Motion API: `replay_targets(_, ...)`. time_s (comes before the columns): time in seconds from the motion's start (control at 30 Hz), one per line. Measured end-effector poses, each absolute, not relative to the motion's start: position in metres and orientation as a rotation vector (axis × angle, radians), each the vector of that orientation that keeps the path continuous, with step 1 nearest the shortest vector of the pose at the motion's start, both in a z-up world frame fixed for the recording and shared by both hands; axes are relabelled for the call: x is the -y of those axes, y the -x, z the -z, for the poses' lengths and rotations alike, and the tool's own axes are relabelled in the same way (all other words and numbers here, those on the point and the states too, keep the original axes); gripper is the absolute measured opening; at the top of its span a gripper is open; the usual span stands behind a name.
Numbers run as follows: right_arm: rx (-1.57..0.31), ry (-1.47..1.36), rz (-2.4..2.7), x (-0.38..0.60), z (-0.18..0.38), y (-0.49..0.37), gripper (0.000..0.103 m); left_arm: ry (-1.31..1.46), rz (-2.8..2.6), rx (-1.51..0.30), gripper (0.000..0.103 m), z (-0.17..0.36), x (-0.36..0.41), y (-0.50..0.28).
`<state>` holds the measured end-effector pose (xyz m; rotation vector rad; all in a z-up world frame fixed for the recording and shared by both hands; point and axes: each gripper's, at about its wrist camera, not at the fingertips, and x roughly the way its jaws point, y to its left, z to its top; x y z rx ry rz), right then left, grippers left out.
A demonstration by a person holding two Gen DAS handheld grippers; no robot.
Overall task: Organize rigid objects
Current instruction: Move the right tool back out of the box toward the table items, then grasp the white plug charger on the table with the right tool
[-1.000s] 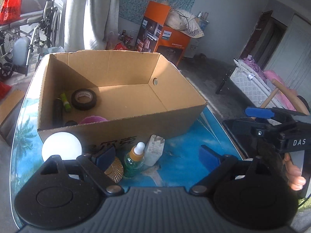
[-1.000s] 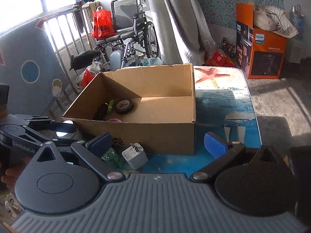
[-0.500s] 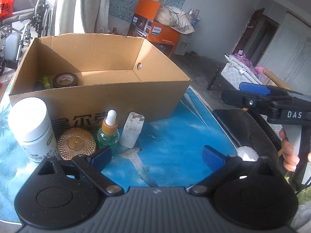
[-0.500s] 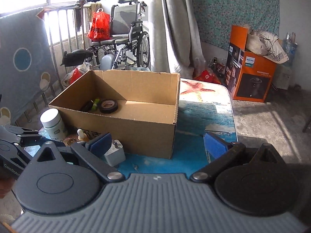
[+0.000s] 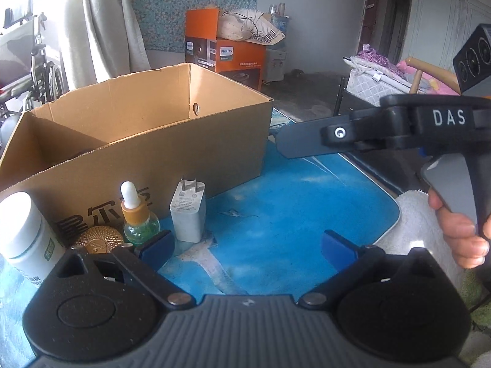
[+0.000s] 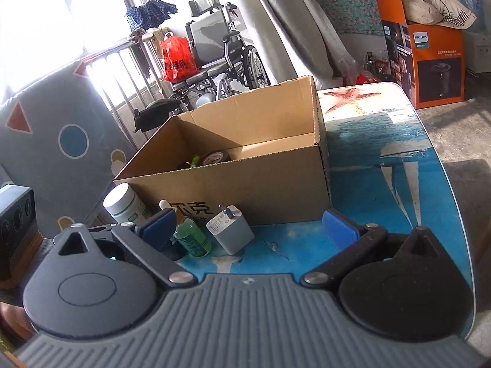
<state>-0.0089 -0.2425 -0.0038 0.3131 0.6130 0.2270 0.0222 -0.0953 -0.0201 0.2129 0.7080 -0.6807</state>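
— Both grippers gape wide, holding nothing?
— Yes. The white charger (image 5: 187, 211) stands just beyond the left gripper (image 5: 247, 250), near its left finger, before the cardboard box (image 5: 172, 165); right gripper (image 6: 250, 230) likewise.

Sunlit window (image 6: 46, 15), wheelchair (image 6: 221, 58), grey curtain (image 5: 101, 24), orange carton (image 5: 224, 52).

Left gripper (image 5: 245, 250) low, level, jaws spread wide, nothing between. Right gripper (image 6: 248, 225) likewise wide apart, empty; bare hand (image 5: 463, 239) wraps its handle.
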Motion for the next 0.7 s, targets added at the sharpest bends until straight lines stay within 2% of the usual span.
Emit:
replay_targets(0.2,-0.614,-0.350,-0.238,0.251,0.018,-0.003,0.102,-0.251,0.644,-0.682,0.099,0.031,0.101,-0.021)
replay_targets(0.33,-0.633,-0.349,-0.265,0.247,0.028,-0.018,0.099,-0.289,0.605,-0.674,0.088,0.039,0.107,-0.026)
replay_targets(0.47,-0.651,-0.357,-0.308,0.238,0.036,-0.038,0.088,-0.335,0.550,-0.664,0.077,0.047,0.115,-0.033)
replay_targets(0.7,-0.709,-0.431,-0.368,0.231,0.057,-0.079,0.055,-0.354,0.487,-0.672,0.066,0.057,0.124,-0.046)
